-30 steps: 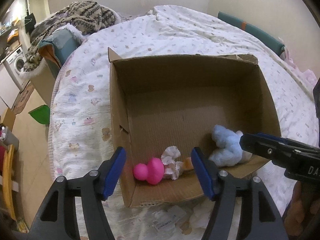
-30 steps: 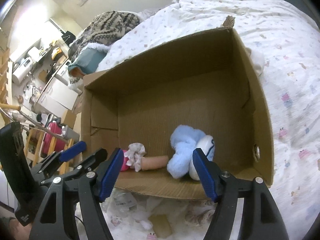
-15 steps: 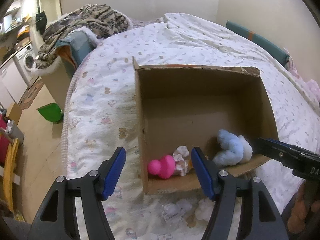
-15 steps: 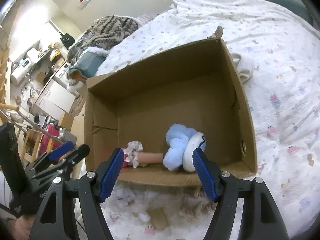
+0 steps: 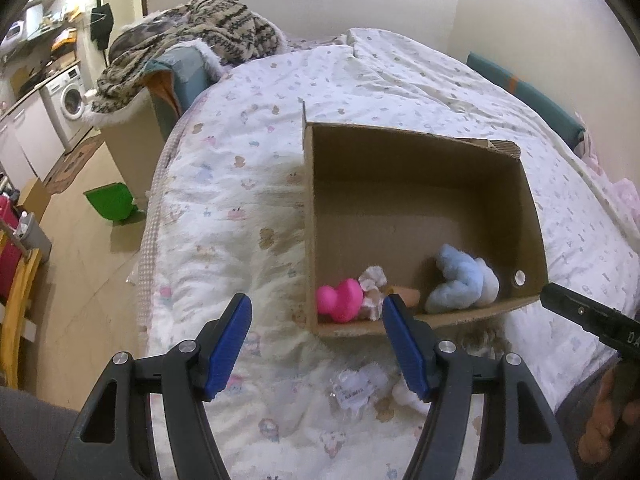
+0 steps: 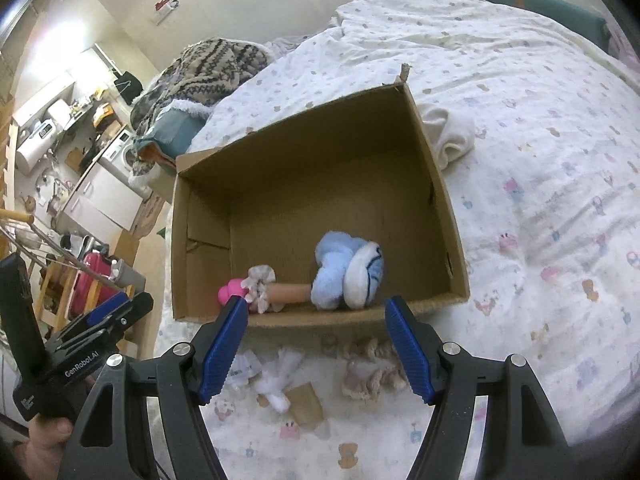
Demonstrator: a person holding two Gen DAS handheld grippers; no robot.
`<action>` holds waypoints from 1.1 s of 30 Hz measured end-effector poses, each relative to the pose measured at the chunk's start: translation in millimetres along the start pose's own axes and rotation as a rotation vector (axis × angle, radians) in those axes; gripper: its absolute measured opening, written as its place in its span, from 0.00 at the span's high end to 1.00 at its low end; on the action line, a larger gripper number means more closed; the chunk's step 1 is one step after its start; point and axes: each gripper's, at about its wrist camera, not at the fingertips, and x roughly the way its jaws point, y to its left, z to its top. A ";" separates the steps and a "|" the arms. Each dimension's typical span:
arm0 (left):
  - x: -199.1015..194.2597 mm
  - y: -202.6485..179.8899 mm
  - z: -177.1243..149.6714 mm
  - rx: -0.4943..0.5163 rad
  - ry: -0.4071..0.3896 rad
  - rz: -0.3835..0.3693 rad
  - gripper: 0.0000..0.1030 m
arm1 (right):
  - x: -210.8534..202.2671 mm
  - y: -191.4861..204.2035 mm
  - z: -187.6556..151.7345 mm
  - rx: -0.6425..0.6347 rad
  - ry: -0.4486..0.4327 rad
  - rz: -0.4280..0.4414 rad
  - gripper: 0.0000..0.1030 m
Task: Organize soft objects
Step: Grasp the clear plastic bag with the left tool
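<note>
An open cardboard box (image 5: 420, 184) (image 6: 304, 152) lies on the bed. Inside along its near wall lie a pink soft toy (image 5: 340, 294) (image 6: 230, 290), a white ruffled scrunchie (image 5: 373, 280) (image 6: 260, 282), a tan piece (image 6: 290, 292) and a light blue plush (image 5: 460, 280) (image 6: 346, 268). My left gripper (image 5: 318, 346) is open and empty, in front of the box's near left corner. My right gripper (image 6: 316, 344) is open and empty, in front of the box's near wall. Beige knit pieces (image 6: 372, 376), a white fluffy item (image 6: 280, 376) and a clear packet (image 5: 354, 384) lie on the bed before the box.
A white folded cloth (image 6: 450, 132) lies right of the box. The bed's quilt (image 5: 224, 200) drops off at the left to the floor with a green dustpan (image 5: 110, 200). A patterned blanket pile (image 5: 192, 36) sits beyond. The right gripper's tip (image 5: 580, 312) shows at the left wrist view's right edge.
Both grippers have drawn back from the box, which now looks smaller and farther. The left view has shifted left, showing more bed and floor. Both stay open and empty.
</note>
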 end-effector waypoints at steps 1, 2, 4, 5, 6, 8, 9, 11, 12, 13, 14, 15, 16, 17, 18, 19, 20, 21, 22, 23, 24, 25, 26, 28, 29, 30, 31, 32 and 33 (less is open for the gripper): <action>0.0 1.2 -1.1 -0.003 0.004 0.000 0.37 | -0.8 -0.1 -2.8 0.002 0.005 -0.001 0.27; -0.6 2.2 -3.1 -0.008 0.009 0.002 0.37 | -1.5 0.1 -5.1 0.003 0.007 -0.003 0.27; -2.0 4.8 -6.9 -0.018 0.018 0.003 0.37 | -2.6 1.3 -8.8 0.004 0.011 -0.006 0.27; -2.3 6.3 -8.9 -0.024 0.024 0.005 0.37 | -3.3 1.6 -10.8 0.005 0.013 -0.008 0.27; -1.8 7.3 -11.0 -0.029 0.032 0.007 0.37 | -3.6 1.1 -13.0 0.010 0.020 -0.011 0.27; 0.8 9.7 -15.3 -0.038 0.060 0.003 0.37 | -1.7 -3.2 -17.3 0.043 0.049 -0.013 0.27; 2.0 11.1 -17.2 -0.043 0.069 0.000 0.37 | 0.4 -7.4 -20.1 0.068 0.070 -0.006 0.27; 4.8 14.4 -20.7 -0.058 0.090 -0.005 0.37 | 5.3 -13.9 -25.7 0.094 0.109 -0.027 0.27; 6.3 16.0 -22.0 -0.068 0.097 -0.006 0.37 | 7.0 -16.2 -27.5 0.100 0.119 -0.042 0.27; 8.0 18.5 -22.9 -0.082 0.105 -0.006 0.37 | 7.9 -18.0 -28.1 0.106 0.123 -0.049 0.27; 9.7 21.3 -23.7 -0.097 0.112 -0.004 0.37 | 8.4 -19.5 -27.9 0.111 0.123 -0.054 0.27; 11.9 25.2 -24.0 -0.119 0.121 -0.002 0.37 | 8.2 -20.6 -27.2 0.115 0.119 -0.058 0.27; 13.0 28.1 -23.9 -0.133 0.125 0.000 0.37 | 8.5 -22.1 -26.5 0.122 0.116 -0.062 0.27; 15.1 31.3 -23.5 -0.151 0.129 0.003 0.37 | 9.4 -22.9 -27.1 0.129 0.117 -0.065 0.27; 17.0 35.1 -23.6 -0.171 0.133 0.007 0.37 | 10.7 -24.7 -27.2 0.138 0.120 -0.067 0.27; 18.7 37.5 -24.0 -0.183 0.137 0.010 0.37 | 12.4 -26.2 -27.1 0.149 0.125 -0.066 0.27; 20.5 39.8 -24.5 -0.194 0.143 0.012 0.37 | 13.8 -27.8 -27.0 0.158 0.130 -0.066 0.27; 23.4 42.2 -25.6 -0.208 0.154 0.012 0.37 | 15.2 -29.1 -27.0 0.165 0.134 -0.067 0.27; 26.0 44.3 -26.5 -0.216 0.163 0.009 0.37 | 16.0 -30.4 -26.9 0.169 0.138 -0.070 0.27; 28.7 45.2 -27.6 -0.223 0.173 0.008 0.37 | 16.0 -31.2 -26.9 0.171 0.141 -0.074 0.27; 32.1 45.6 -29.1 -0.228 0.186 0.005 0.37 | 17.1 -32.4 -27.2 0.175 0.145 -0.076 0.27; 37.4 45.0 -31.5 -0.231 0.207 -0.004 0.37 | 17.9 -33.4 -27.8 0.180 0.149 -0.078 0.27; 43.5 42.9 -34.1 -0.229 0.233 -0.018 0.37 | 19.7 -34.3 -28.0 0.185 0.154 -0.078 0.27; 55.6 36.2 -39.5 -0.223 0.287 -0.053 0.37 | 22.1 -35.9 -28.3 0.194 0.164 -0.078 0.27; 64.1 29.0 -43.3 -0.209 0.326 -0.081 0.37 | 23.5 -36.6 -28.4 0.198 0.169 -0.078 0.27; 68.5 24.4 -45.5 -0.198 0.343 -0.090 0.37 | 25.0 -37.0 -28.2 0.200 0.173 -0.078 0.27; 73.0 16.6 -47.6 -0.175 0.356 -0.096 0.37 | 26.4 -37.7 -28.0 0.204 0.176 -0.077 0.27; 77.6 7.4 -49.1 -0.141 0.366 -0.098 0.37 | 27.5 -38.1 -27.7 0.207 0.179 -0.076 0.27; 80.8 0.7 -50.2 -0.114 0.371 -0.093 0.37 | 28.3 -38.7 -27.5 0.211 0.180 -0.074 0.27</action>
